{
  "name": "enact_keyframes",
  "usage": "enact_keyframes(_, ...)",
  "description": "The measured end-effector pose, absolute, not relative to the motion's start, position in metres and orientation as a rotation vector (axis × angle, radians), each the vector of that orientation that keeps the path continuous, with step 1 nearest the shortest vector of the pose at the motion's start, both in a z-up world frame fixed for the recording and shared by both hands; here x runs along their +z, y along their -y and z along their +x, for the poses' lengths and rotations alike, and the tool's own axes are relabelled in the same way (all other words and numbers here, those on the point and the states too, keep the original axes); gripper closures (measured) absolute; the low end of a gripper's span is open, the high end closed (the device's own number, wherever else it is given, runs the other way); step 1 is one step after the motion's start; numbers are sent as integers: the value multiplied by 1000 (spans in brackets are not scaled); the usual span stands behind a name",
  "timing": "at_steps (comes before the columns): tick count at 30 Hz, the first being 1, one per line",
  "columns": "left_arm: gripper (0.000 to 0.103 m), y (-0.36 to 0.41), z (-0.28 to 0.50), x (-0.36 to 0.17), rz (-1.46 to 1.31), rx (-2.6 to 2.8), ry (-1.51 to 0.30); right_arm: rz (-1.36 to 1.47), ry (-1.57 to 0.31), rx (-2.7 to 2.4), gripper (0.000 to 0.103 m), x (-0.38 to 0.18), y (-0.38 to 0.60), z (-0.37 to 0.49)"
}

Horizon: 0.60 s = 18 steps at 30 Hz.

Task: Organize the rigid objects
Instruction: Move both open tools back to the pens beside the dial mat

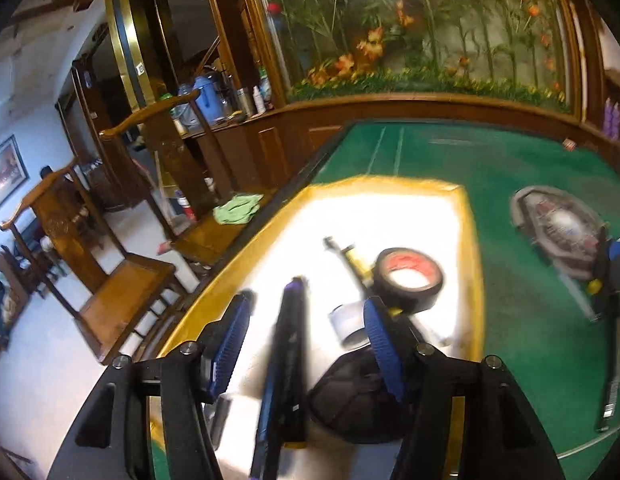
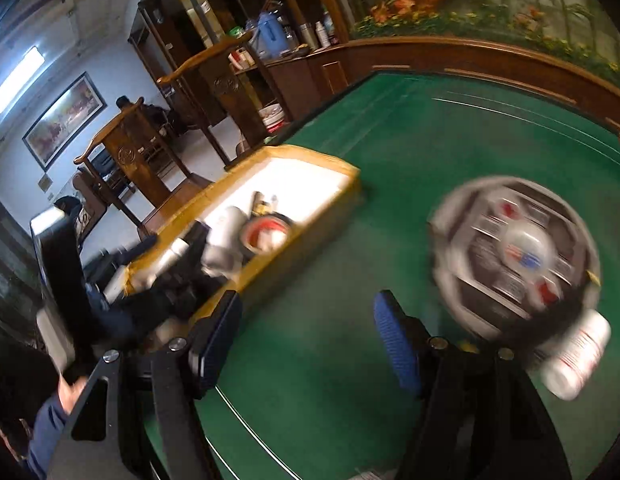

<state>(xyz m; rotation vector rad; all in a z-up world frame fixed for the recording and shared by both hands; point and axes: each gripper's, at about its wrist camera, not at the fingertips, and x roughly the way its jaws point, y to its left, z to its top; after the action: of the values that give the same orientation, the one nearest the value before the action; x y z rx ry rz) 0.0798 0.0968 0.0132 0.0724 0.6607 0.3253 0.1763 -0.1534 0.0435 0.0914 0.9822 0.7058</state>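
A white tray with a yellow rim (image 1: 468,240) lies on the green table. In it are a black tape roll with a red core (image 1: 408,278), a silver tape roll (image 1: 346,326), a yellow-and-black tool (image 1: 348,256), a dark pouch (image 1: 350,400) and a long black bar with a purple tip (image 1: 285,360). My left gripper (image 1: 307,304) is open over the tray, the bar lying loose between its pads. My right gripper (image 2: 310,304) is open above bare felt, left of a round grey toy wheel (image 2: 518,256) and a white bottle (image 2: 578,360). The tray (image 2: 322,216) is up-left of it.
Wooden chairs (image 1: 121,280) stand along the table's left edge, one with a green cloth (image 1: 235,208) on its seat. A wooden ledge (image 1: 430,104) with a flower panel runs behind the table. A person's hand and blue sleeve (image 2: 57,408) show at the lower left.
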Motion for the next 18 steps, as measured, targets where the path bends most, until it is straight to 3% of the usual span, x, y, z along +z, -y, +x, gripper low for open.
enact_keyframes(7,40,-62,65,12,32,312,-748,228,-945,520,35,31,272,176)
enact_keyframes(12,39,-17,35,52,51,327,-639,352,-992,446,35,11,310,196)
enact_keyframes(15,29,13,31,65,45,171,-631,363,-1020,430,35,2,308,202)
enact_keyframes(18,27,35,37,55,36,26,-684,340,-1040,387,35,-6,301,210)
